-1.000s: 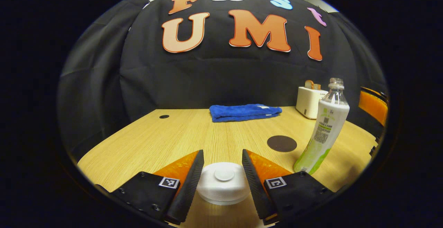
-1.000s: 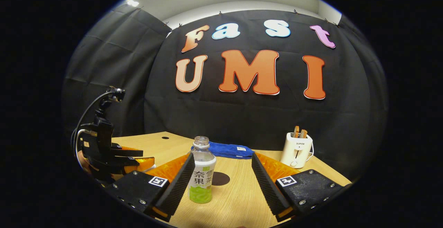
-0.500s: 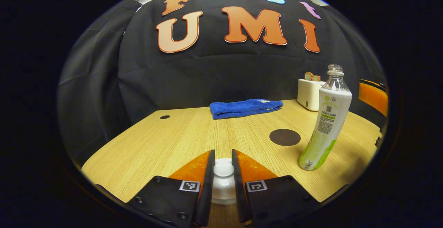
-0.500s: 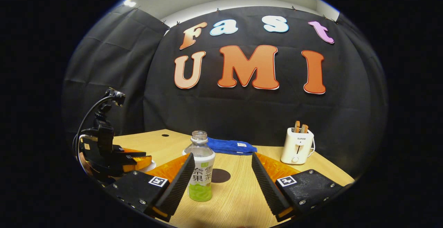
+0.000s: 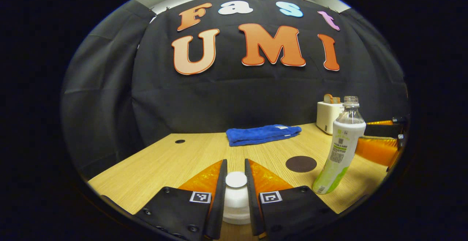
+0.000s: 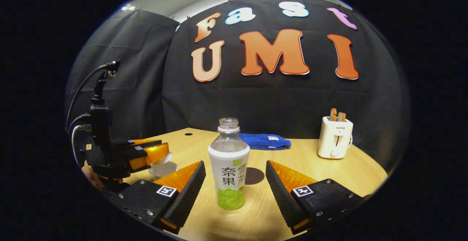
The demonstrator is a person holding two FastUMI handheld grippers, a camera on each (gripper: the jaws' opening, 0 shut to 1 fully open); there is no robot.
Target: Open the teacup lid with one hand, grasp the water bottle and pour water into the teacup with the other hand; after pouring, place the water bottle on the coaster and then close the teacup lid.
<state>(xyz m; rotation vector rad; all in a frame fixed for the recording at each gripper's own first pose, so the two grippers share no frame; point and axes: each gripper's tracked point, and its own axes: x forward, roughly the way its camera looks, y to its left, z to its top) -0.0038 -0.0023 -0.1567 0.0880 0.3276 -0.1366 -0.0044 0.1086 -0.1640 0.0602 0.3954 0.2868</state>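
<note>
dim booth | light from above — soft shadows | edges bowed, sharp

White lid [image 5: 236, 193], blue towel [image 5: 262, 134], dark brown coaster [image 5: 301, 164], white-and-green bottle [image 6: 229, 175].

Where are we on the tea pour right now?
Step one is in hand: the left tongs are shut on the lid, which in the right gripper view looks raised above the teacup. The right tongs are open around the water bottle, not gripping. Left: grasp, pour, set the bottle on the coaster, close the lid.
</note>
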